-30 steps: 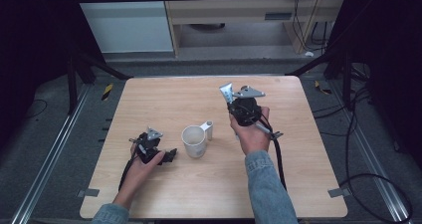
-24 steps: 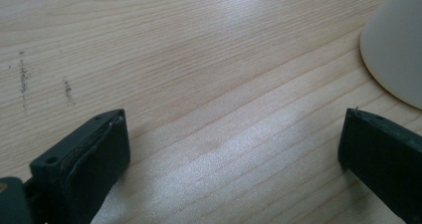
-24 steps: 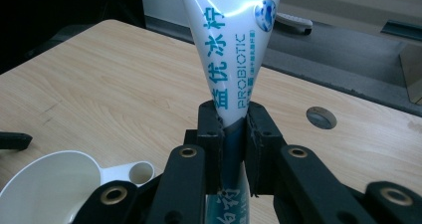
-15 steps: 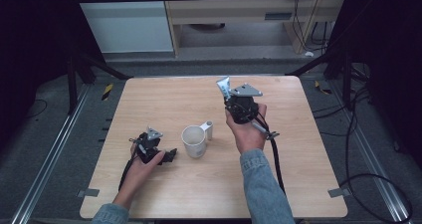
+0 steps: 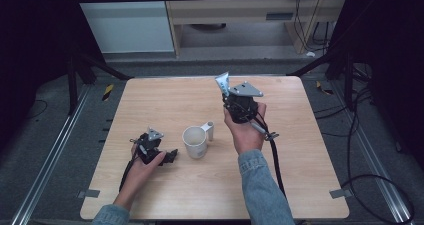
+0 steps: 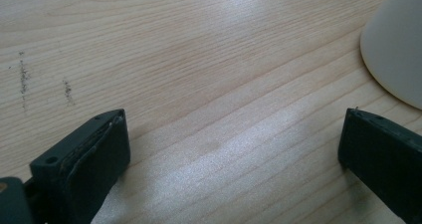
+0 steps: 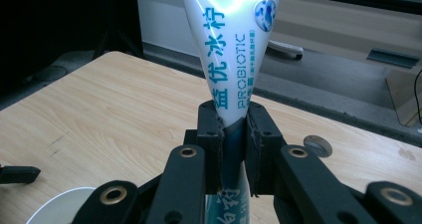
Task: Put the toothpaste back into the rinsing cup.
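right gripper view: jaws of right gripper [image 7: 233, 134] clamped on toothpaste tube [image 7: 229, 50], pointing twelve o'clock. left gripper [image 6: 234, 154] gaping wide, empty, white cup [image 6: 398, 45] at two o'clock.

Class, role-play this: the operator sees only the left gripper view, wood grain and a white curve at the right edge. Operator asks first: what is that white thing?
Observer: A white mug, upright on the table, handle pointing away from the left gripper.
Operator: Are my jaws near it?
Observer: They rest open on the wood, just left of the mug, apart from it.
Operator: What is the other hand doing?
Observer: The right gripper, raised beyond the mug, is shut on a tube.
Operator: Any print on it?
Observer: Yes, PROBIOTIC in blue.
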Action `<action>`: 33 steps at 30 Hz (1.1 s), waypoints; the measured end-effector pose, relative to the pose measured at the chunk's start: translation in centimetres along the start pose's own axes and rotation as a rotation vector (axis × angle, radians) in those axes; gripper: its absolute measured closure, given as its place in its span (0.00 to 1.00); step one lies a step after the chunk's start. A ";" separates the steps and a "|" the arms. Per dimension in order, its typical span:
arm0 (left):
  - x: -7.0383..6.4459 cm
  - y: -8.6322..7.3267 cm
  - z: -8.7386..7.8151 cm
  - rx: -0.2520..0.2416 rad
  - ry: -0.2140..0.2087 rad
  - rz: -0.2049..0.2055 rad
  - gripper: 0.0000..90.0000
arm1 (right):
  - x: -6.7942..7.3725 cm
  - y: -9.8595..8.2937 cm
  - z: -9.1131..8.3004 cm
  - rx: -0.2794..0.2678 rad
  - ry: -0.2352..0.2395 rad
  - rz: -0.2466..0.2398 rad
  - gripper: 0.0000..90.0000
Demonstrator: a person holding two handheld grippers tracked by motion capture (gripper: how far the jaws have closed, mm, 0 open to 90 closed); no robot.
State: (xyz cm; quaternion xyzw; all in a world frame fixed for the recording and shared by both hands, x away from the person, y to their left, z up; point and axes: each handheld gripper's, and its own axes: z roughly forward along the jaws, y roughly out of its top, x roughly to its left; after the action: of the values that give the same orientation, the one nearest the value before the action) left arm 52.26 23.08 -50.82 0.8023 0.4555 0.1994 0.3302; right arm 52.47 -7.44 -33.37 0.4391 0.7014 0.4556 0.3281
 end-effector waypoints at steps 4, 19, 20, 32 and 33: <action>0.0 0.0 0.0 0.000 0.000 0.000 0.00 | 0.3 0.3 0.0 -0.007 0.012 -0.004 0.88; 0.0 0.0 0.0 -0.003 0.000 -0.004 0.00 | 1.9 1.8 -0.3 -0.075 0.025 -0.007 0.88; 0.0 0.0 0.0 -0.003 0.000 -0.003 0.00 | 2.0 1.9 -0.3 -0.080 0.022 0.001 0.88; 0.0 0.0 0.0 -0.003 0.001 -0.004 0.00 | 3.3 1.8 0.2 -0.115 0.009 0.020 0.88; 0.0 0.0 0.0 -0.003 0.001 -0.004 0.00 | 3.4 1.8 0.2 -0.119 0.009 0.020 0.88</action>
State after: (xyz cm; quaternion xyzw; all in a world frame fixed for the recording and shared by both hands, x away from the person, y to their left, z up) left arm 52.26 23.05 -50.84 0.8009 0.4570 0.1998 0.3314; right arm 51.88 -3.94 -31.97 0.4238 0.6703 0.5015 0.3460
